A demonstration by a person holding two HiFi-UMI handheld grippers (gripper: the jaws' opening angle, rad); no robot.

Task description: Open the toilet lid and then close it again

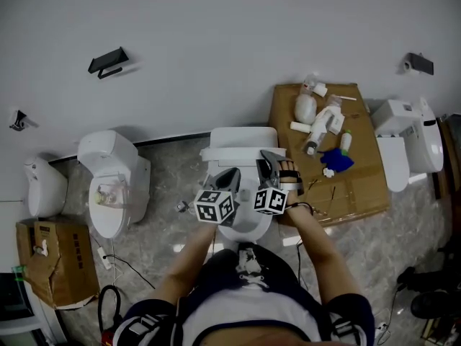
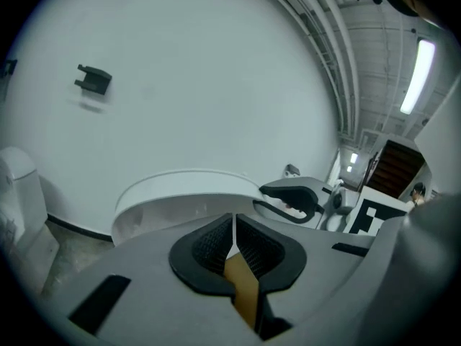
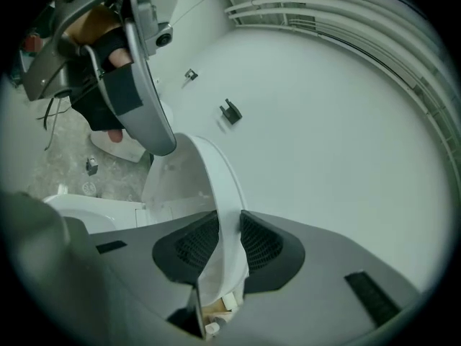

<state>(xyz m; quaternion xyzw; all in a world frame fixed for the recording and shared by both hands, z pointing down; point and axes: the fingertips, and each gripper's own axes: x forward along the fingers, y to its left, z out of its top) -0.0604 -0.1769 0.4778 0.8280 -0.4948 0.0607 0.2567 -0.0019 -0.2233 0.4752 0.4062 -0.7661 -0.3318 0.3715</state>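
The white toilet point(image 1: 245, 228) stands straight ahead of me against the wall, with its tank point(image 1: 241, 141) behind it. Its lid point(image 3: 209, 179) is raised upright. The lid's rim runs between the jaws of my right gripper point(image 3: 229, 242), and the pads look slack around it. My left gripper point(image 2: 234, 245) is shut with nothing between its pads. It hovers just left of the right one, in front of the lid's curved top edge point(image 2: 187, 186). In the head view both grippers point(image 1: 229, 176) point(image 1: 268, 167) are over the bowl, side by side.
A second toilet point(image 1: 112, 182) with its lid up stands to the left. A cardboard box point(image 1: 324, 150) strewn with small parts stands to the right, with another toilet point(image 1: 407, 143) beyond it. A torn carton point(image 1: 54, 258) and cables lie on the floor at left.
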